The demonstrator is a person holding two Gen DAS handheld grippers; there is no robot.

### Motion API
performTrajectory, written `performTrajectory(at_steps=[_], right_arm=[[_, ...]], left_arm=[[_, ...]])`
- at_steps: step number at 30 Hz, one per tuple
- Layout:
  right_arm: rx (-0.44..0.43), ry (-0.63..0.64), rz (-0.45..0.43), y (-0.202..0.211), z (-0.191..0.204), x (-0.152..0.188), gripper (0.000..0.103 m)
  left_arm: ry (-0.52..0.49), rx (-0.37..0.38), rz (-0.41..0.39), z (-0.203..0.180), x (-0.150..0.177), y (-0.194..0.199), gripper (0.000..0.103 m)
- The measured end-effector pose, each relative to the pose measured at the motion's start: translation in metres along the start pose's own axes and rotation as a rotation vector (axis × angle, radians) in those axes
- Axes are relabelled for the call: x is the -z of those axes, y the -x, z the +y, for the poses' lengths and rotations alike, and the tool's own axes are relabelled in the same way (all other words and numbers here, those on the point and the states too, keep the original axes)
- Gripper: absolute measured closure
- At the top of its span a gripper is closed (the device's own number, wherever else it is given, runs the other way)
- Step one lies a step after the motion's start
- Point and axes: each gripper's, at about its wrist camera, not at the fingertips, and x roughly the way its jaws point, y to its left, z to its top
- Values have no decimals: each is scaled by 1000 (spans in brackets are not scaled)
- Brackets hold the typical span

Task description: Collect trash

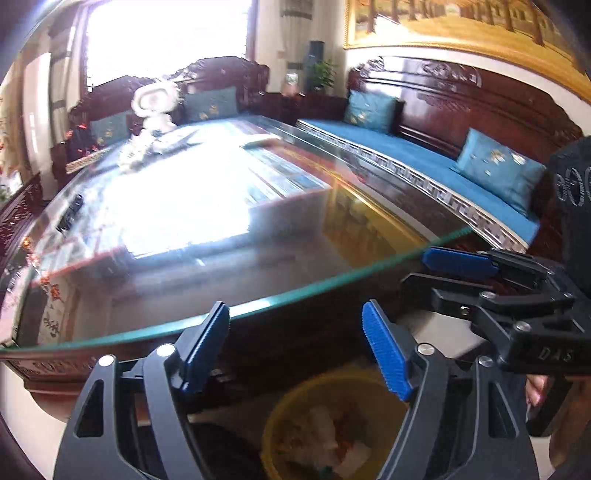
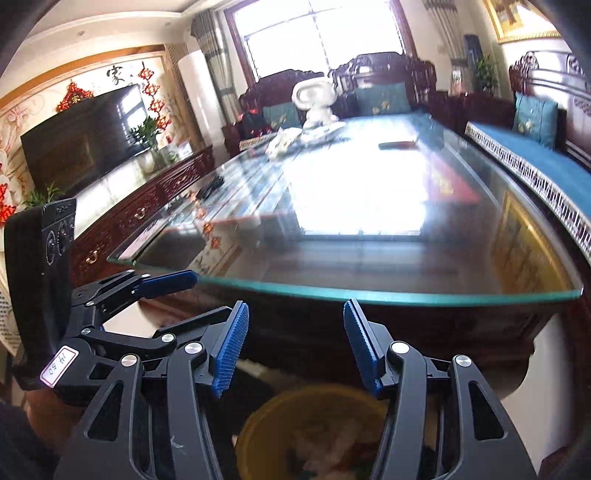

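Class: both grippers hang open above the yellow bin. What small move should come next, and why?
Probably reach the right gripper forward over the glass table toward the crumpled scraps at its far end. Both it and the left gripper are open and empty, and the bin already holds trash.

I'm looking across a long glass-topped table [image 2: 388, 258] of dark carved wood, its surface washed out by glare from the window [image 2: 317, 33] at the top centre of the right view. Toward the far end of it stands a white figurine [image 2: 314, 99], with some pale clutter I can't make out just beside its base. A flat dark remote [image 2: 397, 144] lies right of centre, apart from the figurine. Along the right edge runs a wooden sofa with a blue seat [image 1: 413, 155] and teal cushions [image 1: 498, 170]. A television [image 2: 81, 147] fills the left, red knot ornaments [image 2: 153, 98] hanging beside it.
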Motion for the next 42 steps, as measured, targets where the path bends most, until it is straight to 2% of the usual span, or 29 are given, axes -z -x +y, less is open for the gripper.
performTrajectory(at_steps=[3,9,17,22,33,42], right_arm=[[51,2,-36,-7,-2,-15,41],[155,-3,-107,-27,-4,-40,20],[290,7,-155,-56,-14,-58,8],[389,12,-142,-90,-24,-66,8],[432,34,-143,-124,-27,-79,8],[418,33,-134,-132,-29,-83,8]], left_arm=[[45,-57,-16,10,-17,-8,15],[104,-193,-63,29,-43,-26,5],[154,-278,-55,69,-60,-49,4],[187,-300,-58,83,-69,-70,4],[249,-355,-120,102,-88,-88,4],[291,-362,-119,114,-89,-89,4]])
